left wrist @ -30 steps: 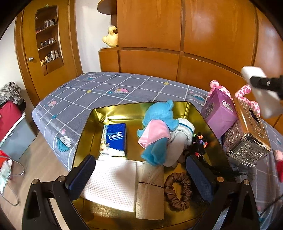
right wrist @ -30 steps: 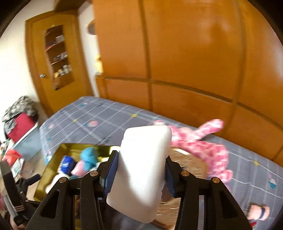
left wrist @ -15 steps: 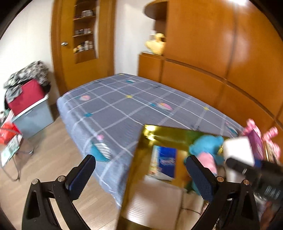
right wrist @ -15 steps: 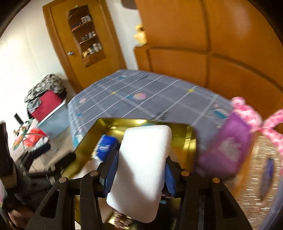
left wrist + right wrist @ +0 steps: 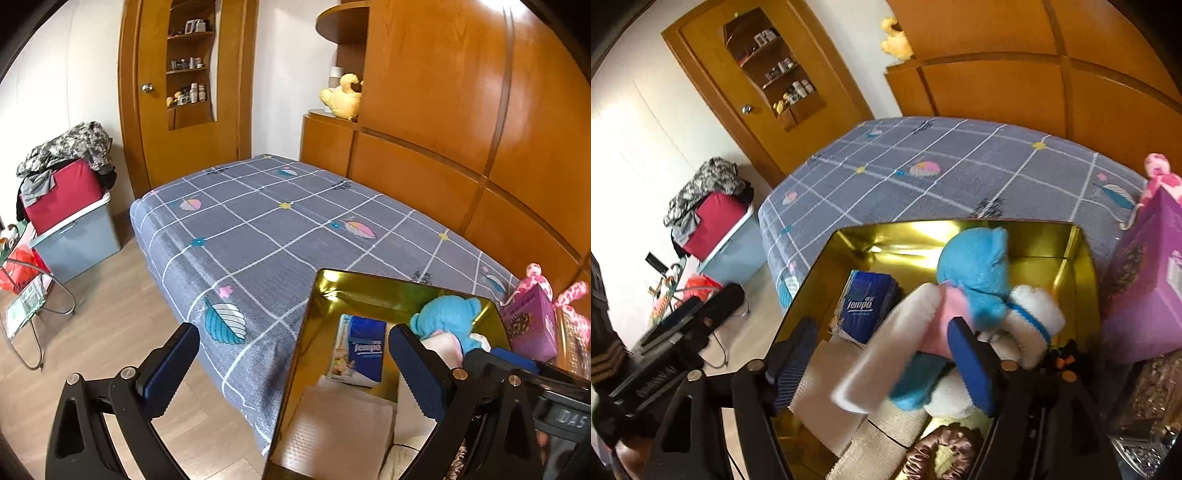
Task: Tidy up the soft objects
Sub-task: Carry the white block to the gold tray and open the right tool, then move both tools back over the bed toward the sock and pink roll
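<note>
Two views show this moment. From the left wrist view, the left gripper [image 5: 291, 365] has its jaws spread wide with nothing between them; it hangs over the edge of the bed [image 5: 266, 229], which has a grey checked cover. To the right lies a gold box [image 5: 369, 291] on the bed. Inside it are a blue Tempo tissue pack [image 5: 364, 349], a blue plush toy [image 5: 448, 319] and a white folded cloth [image 5: 343, 424]. A purple box [image 5: 532, 325] stands just beside the gold box on the right. The right gripper [image 5: 517, 363] reaches into the gold box from the right side.

From the right wrist view, the right gripper [image 5: 882, 354] is over the gold box [image 5: 1082, 258] and its jaws are opening. A white pad [image 5: 886, 354] sits tilted between them; it is blurred, and the fingers [image 5: 971, 365] do not seem to press it anymore. Beyond it are the blue plush toy [image 5: 975, 273], a white plush [image 5: 1032, 317] touching it, and the Tempo tissue pack [image 5: 866, 301]. A brown scrunchie [image 5: 938, 454] lies at the near end of the box, beside a beige folded cloth [image 5: 879, 443]. The left gripper [image 5: 698, 314] is at the left, outside the box.
</note>
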Demonstrator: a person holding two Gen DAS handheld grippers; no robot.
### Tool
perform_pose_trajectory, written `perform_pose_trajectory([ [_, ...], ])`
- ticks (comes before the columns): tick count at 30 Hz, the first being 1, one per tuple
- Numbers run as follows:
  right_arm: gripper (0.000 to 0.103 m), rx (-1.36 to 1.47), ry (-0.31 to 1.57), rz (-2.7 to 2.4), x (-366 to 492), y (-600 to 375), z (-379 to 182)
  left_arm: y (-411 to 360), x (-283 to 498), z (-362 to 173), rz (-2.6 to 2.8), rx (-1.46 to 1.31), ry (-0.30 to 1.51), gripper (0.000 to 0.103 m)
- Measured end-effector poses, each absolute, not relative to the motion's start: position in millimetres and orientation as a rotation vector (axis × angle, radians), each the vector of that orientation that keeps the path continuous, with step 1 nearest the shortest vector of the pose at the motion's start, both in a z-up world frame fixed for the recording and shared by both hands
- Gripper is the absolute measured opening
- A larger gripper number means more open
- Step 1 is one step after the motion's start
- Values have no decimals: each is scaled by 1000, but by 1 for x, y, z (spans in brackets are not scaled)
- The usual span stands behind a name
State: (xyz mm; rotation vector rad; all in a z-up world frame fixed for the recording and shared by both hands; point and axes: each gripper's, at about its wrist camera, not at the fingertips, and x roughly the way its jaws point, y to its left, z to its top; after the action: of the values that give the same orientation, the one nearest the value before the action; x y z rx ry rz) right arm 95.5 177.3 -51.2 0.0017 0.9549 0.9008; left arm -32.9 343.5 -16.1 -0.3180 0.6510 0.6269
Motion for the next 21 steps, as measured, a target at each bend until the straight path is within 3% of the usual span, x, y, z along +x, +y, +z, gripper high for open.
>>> perform_pose_trajectory([
  [21, 75, -177, 693, 639, 43, 75, -13, 257, -21, -10, 409, -153, 661, 103],
])
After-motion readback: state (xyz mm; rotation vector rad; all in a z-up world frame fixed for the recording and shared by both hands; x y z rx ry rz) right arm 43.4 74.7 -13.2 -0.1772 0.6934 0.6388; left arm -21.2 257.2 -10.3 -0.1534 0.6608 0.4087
